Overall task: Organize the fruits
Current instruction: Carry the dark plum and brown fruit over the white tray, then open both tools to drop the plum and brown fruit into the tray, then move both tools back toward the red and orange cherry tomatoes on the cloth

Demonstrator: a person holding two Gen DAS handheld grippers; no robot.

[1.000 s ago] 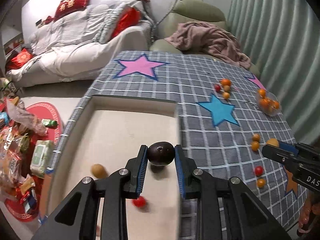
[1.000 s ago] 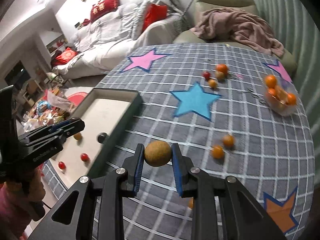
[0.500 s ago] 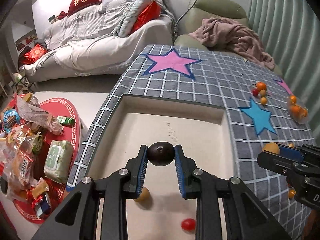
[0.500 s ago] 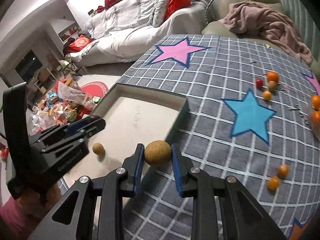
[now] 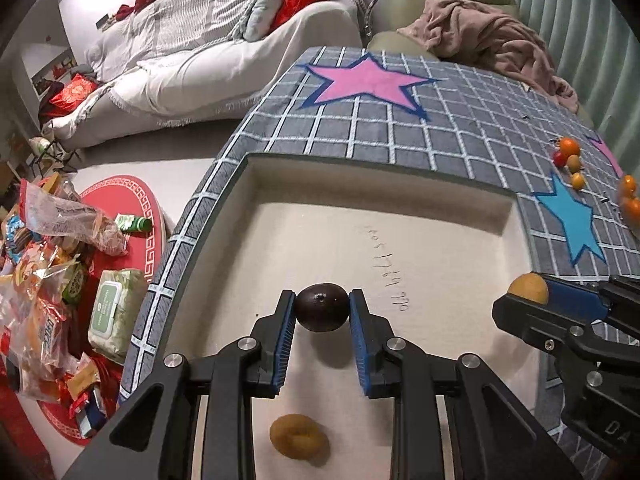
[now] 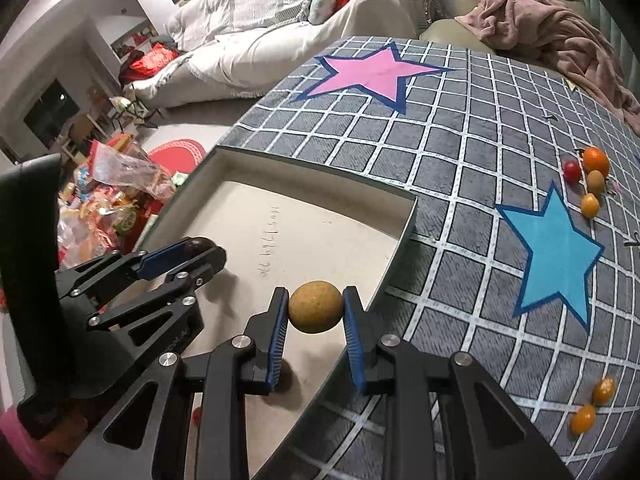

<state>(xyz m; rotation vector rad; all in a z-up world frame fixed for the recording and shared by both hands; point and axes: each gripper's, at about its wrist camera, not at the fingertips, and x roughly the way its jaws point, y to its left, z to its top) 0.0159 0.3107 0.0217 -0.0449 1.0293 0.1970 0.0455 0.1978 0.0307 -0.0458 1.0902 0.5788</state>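
My left gripper (image 5: 322, 314) is shut on a dark round fruit (image 5: 322, 312) and holds it over the beige tray (image 5: 400, 184). My right gripper (image 6: 315, 308) is shut on a tan round fruit (image 6: 315, 307) above the tray's right rim (image 6: 400, 236). The right gripper also shows in the left wrist view (image 5: 560, 316), at the tray's right side. The left gripper shows in the right wrist view (image 6: 176, 258). A tan fruit (image 5: 298, 436) lies on the tray floor under my left gripper.
Small orange, tan and red fruits (image 6: 592, 178) lie on the grey checked cloth (image 6: 460, 140) past the blue star (image 6: 548, 256). Two orange ones (image 6: 596, 402) lie near the right edge. Snack bags (image 5: 44, 264) litter the floor at left. A sofa (image 5: 224, 40) stands behind.
Both grippers have moved left with their fruits. The left one now holds its fruit deeper over the tray, and the right one has reached the tray's right rim.
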